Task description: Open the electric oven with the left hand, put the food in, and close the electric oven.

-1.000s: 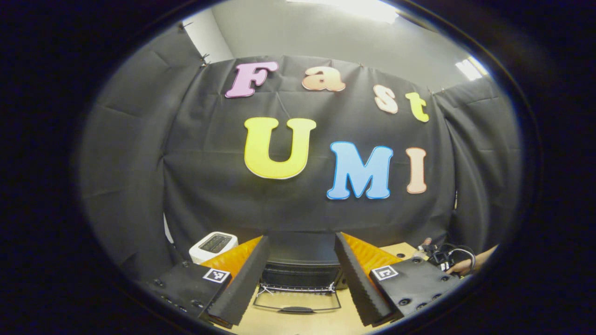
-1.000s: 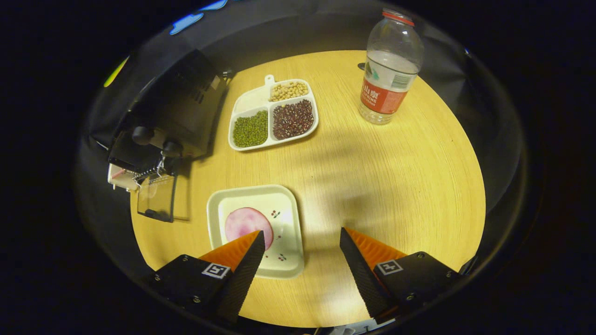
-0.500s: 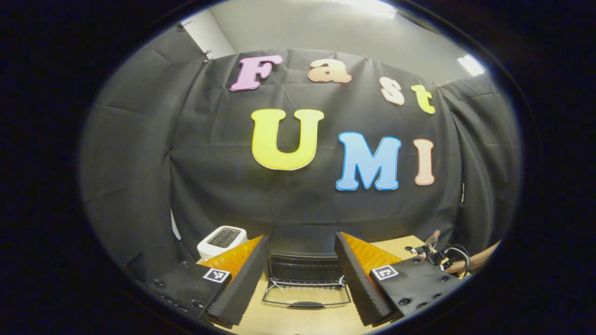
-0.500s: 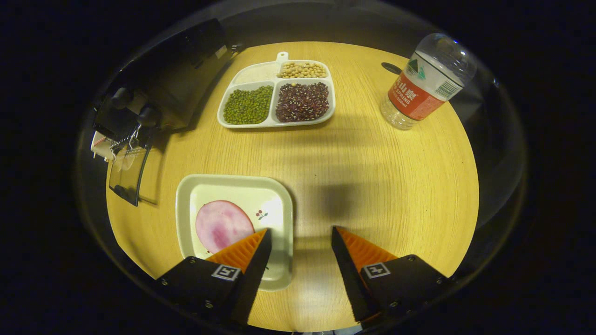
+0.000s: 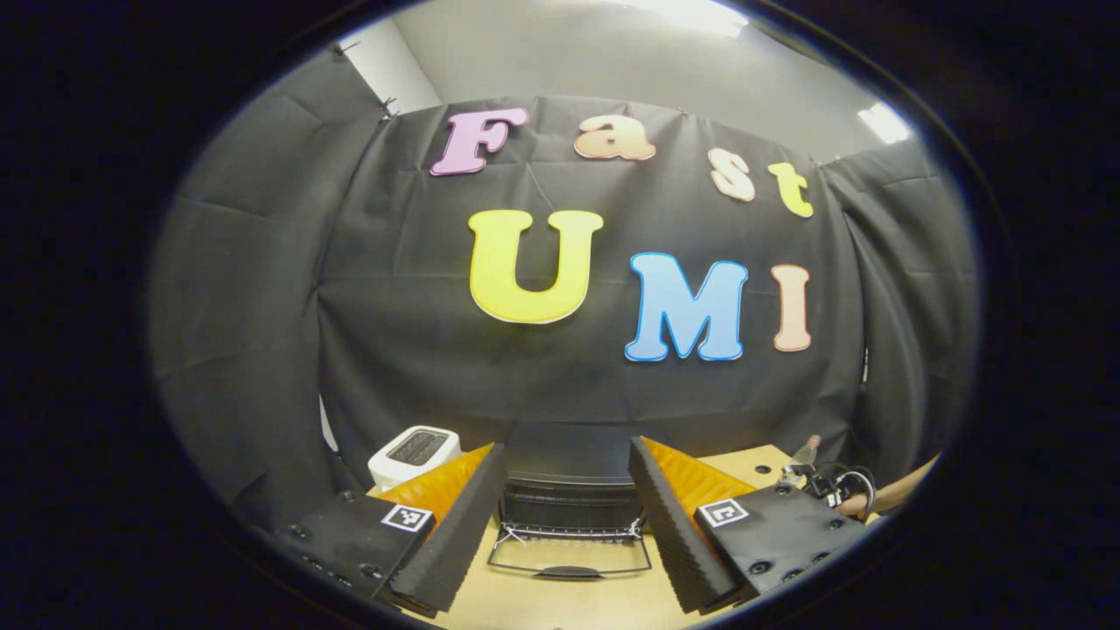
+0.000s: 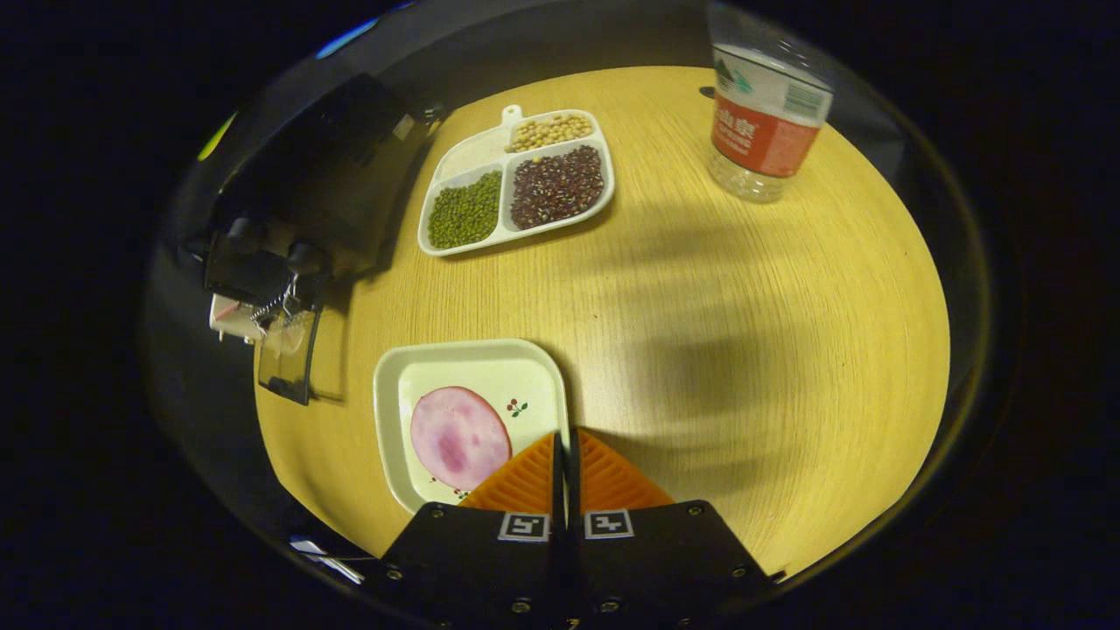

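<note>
Your round wooden table (image 6: 700, 289) carries everything. Largest on it is the black electric oven (image 6: 306, 201) at 10 o'clock in the right gripper view, its glass door (image 6: 287, 354) dropped flat onto the tabletop. In the left gripper view the same oven (image 5: 569, 490) sits at 6 o'clock with the door (image 5: 569, 556) folded down toward you and the wire rack visible at its mouth; a white toaster (image 5: 413, 453) stands to its 9 o'clock side.

Water bottle (image 6: 763, 122), upright at 1 o'clock, partly filled.

Divided tray (image 6: 516, 179) at 12 o'clock: green beans in one compartment, dark red beans in another, pale beans in a smaller one, the fourth looks bare.

Square plate (image 6: 468, 420) at 7 o'clock holds the food, one pink round slice (image 6: 459, 437), lying flat.

Your right gripper (image 6: 565, 455) has its fingers pressed together at the plate's right rim; I cannot tell whether the rim is pinched between them.

Your left gripper (image 5: 567, 490) stands wide apart, holding nothing, framing the oven.
</note>
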A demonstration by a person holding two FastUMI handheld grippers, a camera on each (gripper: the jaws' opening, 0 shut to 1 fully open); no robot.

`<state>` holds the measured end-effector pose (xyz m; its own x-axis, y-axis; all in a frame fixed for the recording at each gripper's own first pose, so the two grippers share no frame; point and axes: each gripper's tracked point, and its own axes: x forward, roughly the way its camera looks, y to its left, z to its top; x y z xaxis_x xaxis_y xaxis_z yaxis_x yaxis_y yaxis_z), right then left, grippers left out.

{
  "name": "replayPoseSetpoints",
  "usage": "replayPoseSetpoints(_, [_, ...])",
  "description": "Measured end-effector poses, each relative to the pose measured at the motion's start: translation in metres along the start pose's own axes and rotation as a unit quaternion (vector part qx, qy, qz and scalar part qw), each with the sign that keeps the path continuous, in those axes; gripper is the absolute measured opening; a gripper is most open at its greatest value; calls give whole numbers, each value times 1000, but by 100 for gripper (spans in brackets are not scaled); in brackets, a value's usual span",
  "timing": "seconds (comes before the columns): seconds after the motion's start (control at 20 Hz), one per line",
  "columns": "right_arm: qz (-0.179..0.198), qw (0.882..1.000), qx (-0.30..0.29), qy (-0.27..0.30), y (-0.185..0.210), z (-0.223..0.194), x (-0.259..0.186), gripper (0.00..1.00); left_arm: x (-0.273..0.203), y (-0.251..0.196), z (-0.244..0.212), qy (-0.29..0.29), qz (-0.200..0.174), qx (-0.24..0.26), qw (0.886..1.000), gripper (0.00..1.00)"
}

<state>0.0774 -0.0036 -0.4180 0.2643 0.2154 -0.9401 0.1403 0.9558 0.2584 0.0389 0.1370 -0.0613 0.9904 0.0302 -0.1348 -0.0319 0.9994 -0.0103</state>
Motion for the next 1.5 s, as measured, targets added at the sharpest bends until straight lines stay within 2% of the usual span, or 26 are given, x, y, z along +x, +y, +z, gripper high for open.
replayPoseSetpoints(0.15, [70,994,87,3,2,-10,-2,0,-3,-1,3,-1,2,0,1000,99])
replayPoseSetpoints(0.35, [157,971,181,-16,6,-19,-5,0,-4,-4,5,-1,1,3,1000,99])
replayPoseSetpoints(0.45, [182,960,213,-31,4,-23,-8,0,-4,-6,4,-1,-1,5,1000,99])
replayPoseSetpoints(0.65, [192,952,232,-50,2,-29,-11,0,-4,-8,6,-3,-4,7,1000,99])
replayPoseSetpoints(0.9, [210,949,225,-75,25,-36,-36,0,-2,-11,15,-12,-15,7,1000,99])
replayPoseSetpoints(1.15, [245,941,217,-89,76,-52,-64,0,5,-10,17,-19,-34,1,999,99])
replayPoseSetpoints(1.5, [255,935,223,-106,158,-60,-82,0,10,7,19,-35,-44,9,998,99])
